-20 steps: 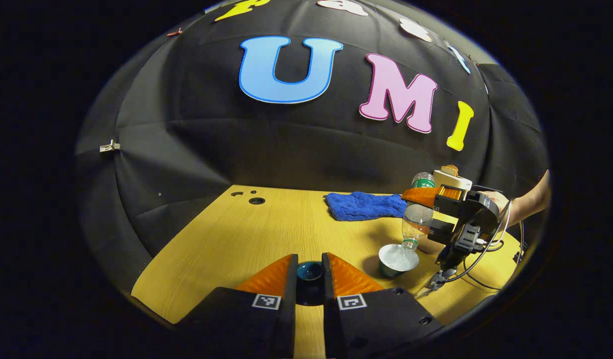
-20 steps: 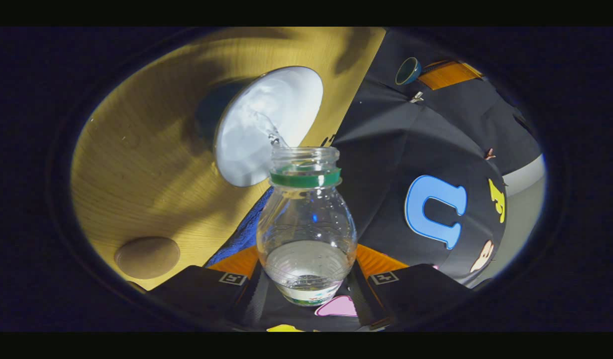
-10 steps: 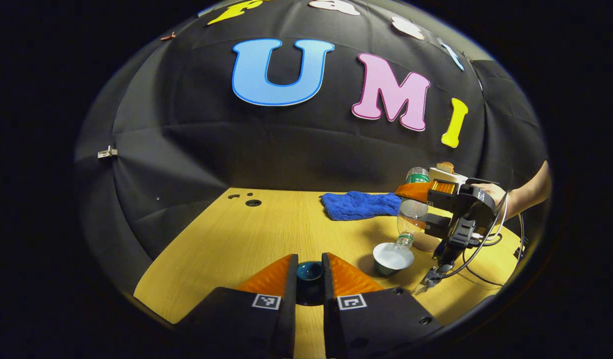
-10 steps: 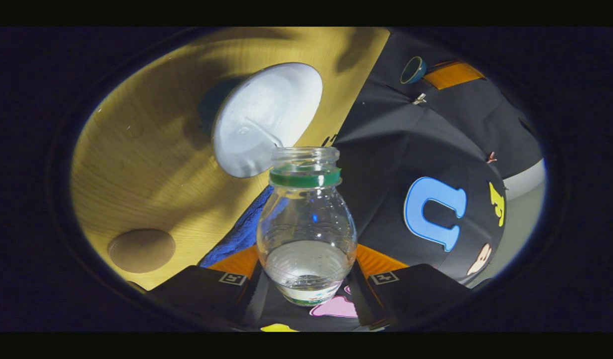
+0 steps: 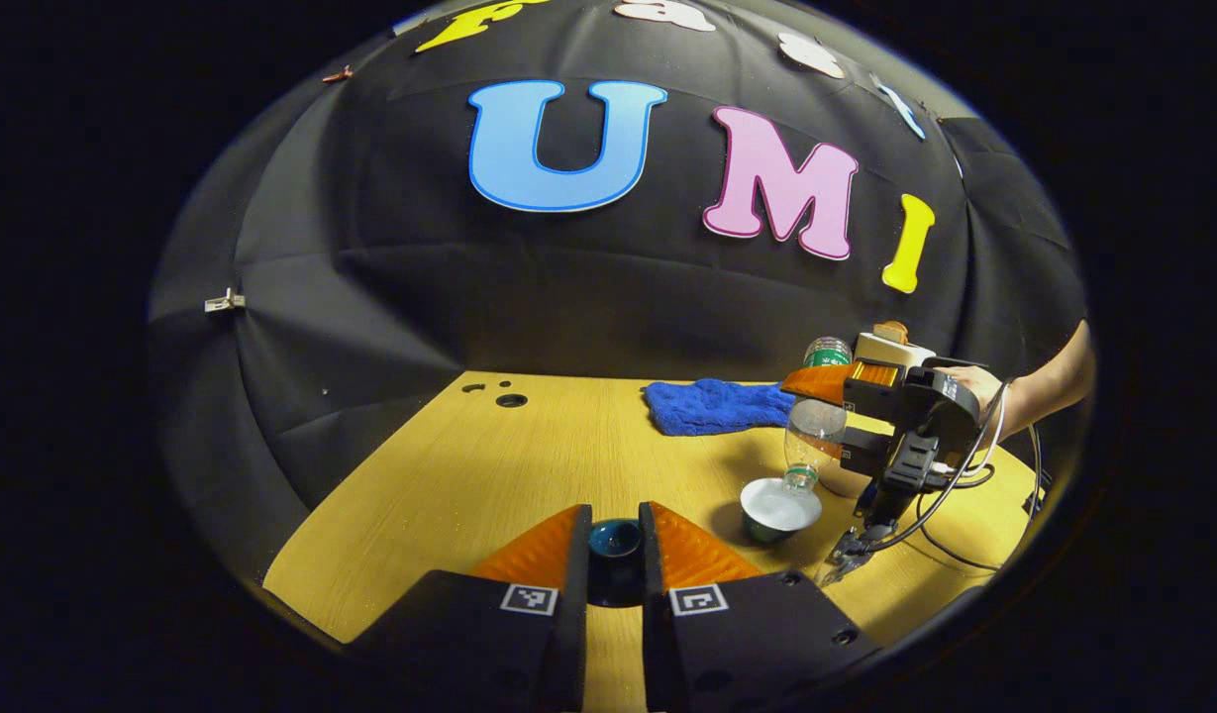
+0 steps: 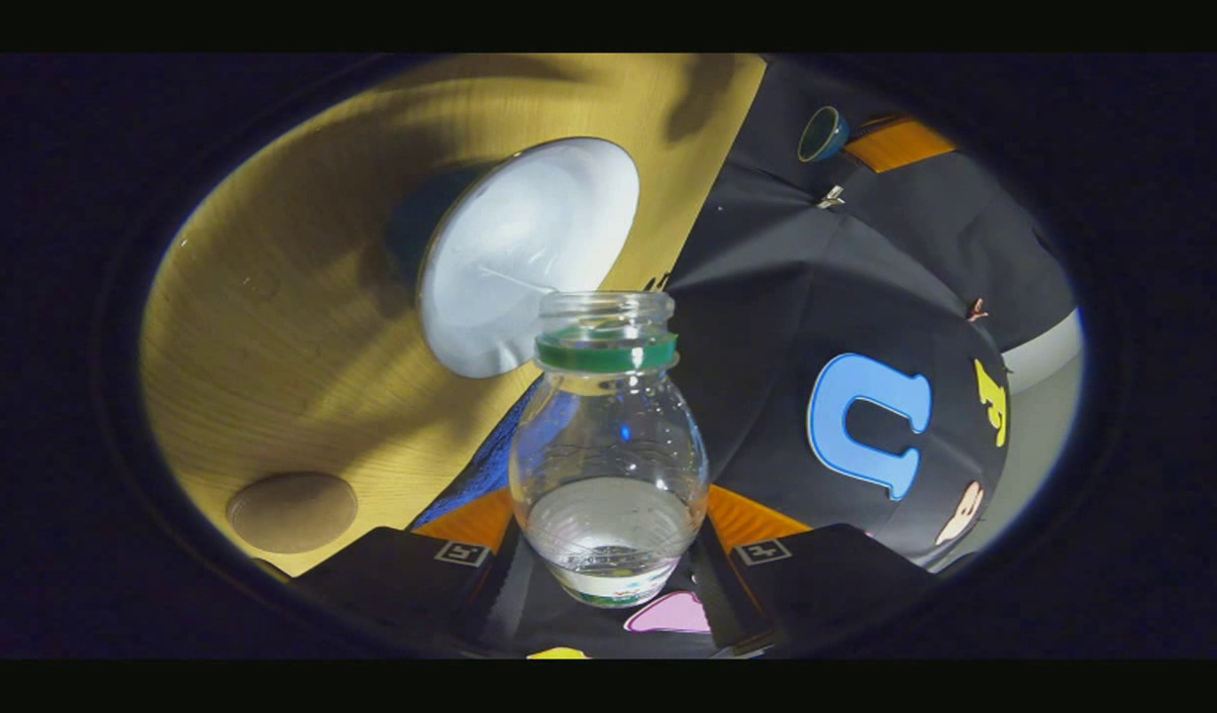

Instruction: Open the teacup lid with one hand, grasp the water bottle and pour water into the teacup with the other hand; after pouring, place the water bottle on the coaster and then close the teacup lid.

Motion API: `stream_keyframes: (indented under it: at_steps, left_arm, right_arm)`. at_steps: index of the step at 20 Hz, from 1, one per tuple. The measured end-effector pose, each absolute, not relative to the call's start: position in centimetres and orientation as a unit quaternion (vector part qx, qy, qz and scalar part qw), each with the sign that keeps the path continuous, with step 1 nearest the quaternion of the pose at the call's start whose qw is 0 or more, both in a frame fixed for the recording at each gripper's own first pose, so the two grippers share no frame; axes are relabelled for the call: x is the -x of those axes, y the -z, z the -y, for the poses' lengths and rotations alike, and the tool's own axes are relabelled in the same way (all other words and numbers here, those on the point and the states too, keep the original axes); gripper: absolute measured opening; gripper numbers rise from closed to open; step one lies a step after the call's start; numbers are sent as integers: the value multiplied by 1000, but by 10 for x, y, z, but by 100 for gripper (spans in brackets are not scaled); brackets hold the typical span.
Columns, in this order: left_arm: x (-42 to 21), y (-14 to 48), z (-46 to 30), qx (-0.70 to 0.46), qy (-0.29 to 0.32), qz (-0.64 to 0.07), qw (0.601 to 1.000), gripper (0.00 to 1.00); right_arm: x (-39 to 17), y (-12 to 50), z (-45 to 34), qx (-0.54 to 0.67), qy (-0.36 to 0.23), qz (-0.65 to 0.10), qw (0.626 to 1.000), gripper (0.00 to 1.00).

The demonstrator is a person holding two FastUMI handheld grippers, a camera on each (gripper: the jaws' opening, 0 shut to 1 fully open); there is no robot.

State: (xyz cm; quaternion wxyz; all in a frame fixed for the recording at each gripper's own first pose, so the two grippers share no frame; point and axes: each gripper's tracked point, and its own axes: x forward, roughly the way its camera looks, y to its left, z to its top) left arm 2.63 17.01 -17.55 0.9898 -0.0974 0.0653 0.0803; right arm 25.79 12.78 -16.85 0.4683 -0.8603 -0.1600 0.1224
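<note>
Item 1: clear plastic water bottle w/ green neck ring (image 6: 608, 446), tipped mouth-down over white-lined teal teacup (image 6: 524, 253) on wooden surface (image 6: 271, 327). Stream seen 1 s earlier had stopped; pouring prob. done.
Right hand-held gripper (image 6: 608, 550) clenched on bottle.
Left hand-held gripper (image 5: 614, 543) gripped small teal lid (image 5: 614, 538).
Round tan coaster (image 6: 291, 511) vacant.

On the table (image 5: 489, 465) we find the teacup (image 5: 778, 508) near the right edge, the water bottle (image 5: 814, 428) tipped mouth-down above it, the coaster (image 6: 291, 511) just beside, and the cloth (image 5: 719, 407) behind at the back edge.
</note>
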Motion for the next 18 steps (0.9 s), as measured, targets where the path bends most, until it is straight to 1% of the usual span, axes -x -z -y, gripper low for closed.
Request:
stream_keyframes:
  at_steps: [1, 3, 7, 8, 9, 10, 11, 12, 16, 17, 18]
  left_arm:
    - [-26, 174, -169, 96, -83, -65, 990, 27]
    - [-24, 171, -168, 94, -89, -65, 989, 27]
    - [-22, 155, -166, 101, -106, -61, 987, 27]
    - [-22, 149, -166, 103, -112, -60, 987, 23]
    - [-20, 144, -165, 103, -117, -58, 986, 24]
    - [-20, 136, -166, 100, -124, -56, 986, 27]
    - [-18, 129, -166, 98, -129, -53, 985, 27]
    - [-18, 123, -165, 96, -134, -53, 985, 27]
    - [-16, 98, -160, 94, -150, -48, 983, 27]
    - [-15, 93, -158, 93, -153, -47, 983, 27]
    - [-15, 87, -156, 94, -155, -45, 982, 27]
  right_arm:
    - [-259, 169, -126, 858, -123, 157, 474, 74]
    - [-259, 168, -122, 849, -125, 148, 491, 74]
    - [-256, 146, -116, 820, -120, 126, 545, 74]
    - [-256, 140, -114, 808, -121, 119, 564, 74]
    - [-255, 134, -113, 795, -120, 113, 584, 74]
    - [-253, 127, -114, 781, -122, 106, 604, 74]
    - [-251, 119, -112, 765, -122, 100, 624, 72]
    - [-249, 112, -110, 749, -122, 91, 645, 74]
    - [-240, 79, -92, 679, -124, 52, 721, 74]
    - [-238, 72, -83, 661, -123, 40, 739, 72]
    - [-236, 66, -73, 641, -121, 25, 758, 74]
